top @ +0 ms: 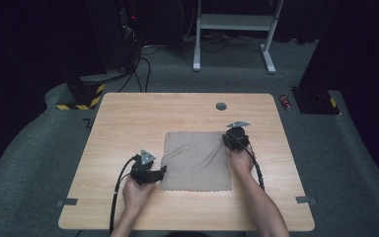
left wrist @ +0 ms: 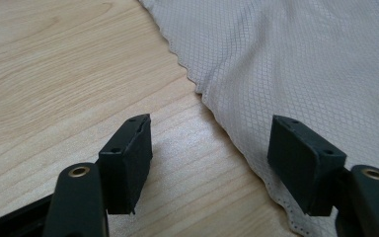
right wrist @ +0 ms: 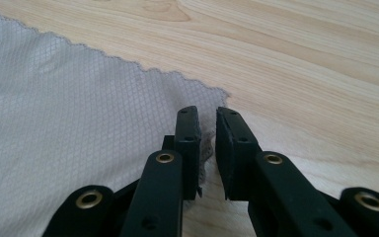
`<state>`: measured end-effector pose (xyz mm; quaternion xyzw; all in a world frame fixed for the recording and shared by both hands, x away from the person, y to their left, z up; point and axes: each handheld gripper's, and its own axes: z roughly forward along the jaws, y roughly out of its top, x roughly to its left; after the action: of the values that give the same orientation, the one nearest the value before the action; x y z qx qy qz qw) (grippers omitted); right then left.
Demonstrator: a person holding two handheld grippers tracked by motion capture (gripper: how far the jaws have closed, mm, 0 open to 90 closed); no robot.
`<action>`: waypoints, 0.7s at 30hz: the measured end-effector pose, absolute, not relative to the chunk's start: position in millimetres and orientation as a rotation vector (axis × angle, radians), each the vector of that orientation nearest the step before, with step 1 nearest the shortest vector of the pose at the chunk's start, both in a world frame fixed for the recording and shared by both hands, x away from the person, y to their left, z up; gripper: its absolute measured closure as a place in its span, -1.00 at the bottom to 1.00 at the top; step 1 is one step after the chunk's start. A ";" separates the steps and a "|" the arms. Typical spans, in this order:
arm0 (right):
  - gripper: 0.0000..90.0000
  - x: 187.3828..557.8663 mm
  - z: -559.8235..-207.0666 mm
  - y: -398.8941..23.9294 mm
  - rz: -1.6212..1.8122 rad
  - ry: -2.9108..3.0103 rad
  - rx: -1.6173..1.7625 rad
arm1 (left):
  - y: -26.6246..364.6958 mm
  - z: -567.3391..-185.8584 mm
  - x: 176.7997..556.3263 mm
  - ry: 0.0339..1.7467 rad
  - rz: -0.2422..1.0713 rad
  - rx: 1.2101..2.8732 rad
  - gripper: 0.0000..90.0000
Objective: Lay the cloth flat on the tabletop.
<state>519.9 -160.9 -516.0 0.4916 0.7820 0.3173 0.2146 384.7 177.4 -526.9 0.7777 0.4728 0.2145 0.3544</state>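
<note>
The square cloth [top: 196,160] lies flat, edges parallel to the table's; right gripper [right wrist: 207,148] jaws pinch its far corner, left gripper [left wrist: 212,163] jaws gape empty.

Lab, cabling [top: 138,64], hazard-striped base [top: 81,96]

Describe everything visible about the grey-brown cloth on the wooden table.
The grey-brown square cloth lies spread nearly flat on the light wooden table. Its weave shows a fine diamond grid, its edges are scalloped. The right gripper has its jaws nearly closed, a small fold of cloth bunched between them at the far right corner. The left gripper stands open astride the left edge.
</note>
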 end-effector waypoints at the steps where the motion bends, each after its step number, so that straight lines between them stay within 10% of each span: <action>1: 0.77 519.1 -514.7 -162.4 0.874 2.170 1.360 | 177.3 -526.9 384.7 1.222 0.555 2.010 -0.25; 11: 0.77 510.3 -507.0 -169.3 0.856 2.188 1.335 | 177.2 -526.8 384.7 1.224 0.554 2.010 -0.25; 21: 0.68 424.7 -497.6 -182.4 0.989 2.347 1.122 | 175.3 -519.1 367.3 1.170 0.491 2.042 -0.17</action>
<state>424.7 -182.4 -497.6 0.3966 0.8299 0.3496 0.1782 367.3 175.3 -519.1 0.7924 0.4539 0.1905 0.3603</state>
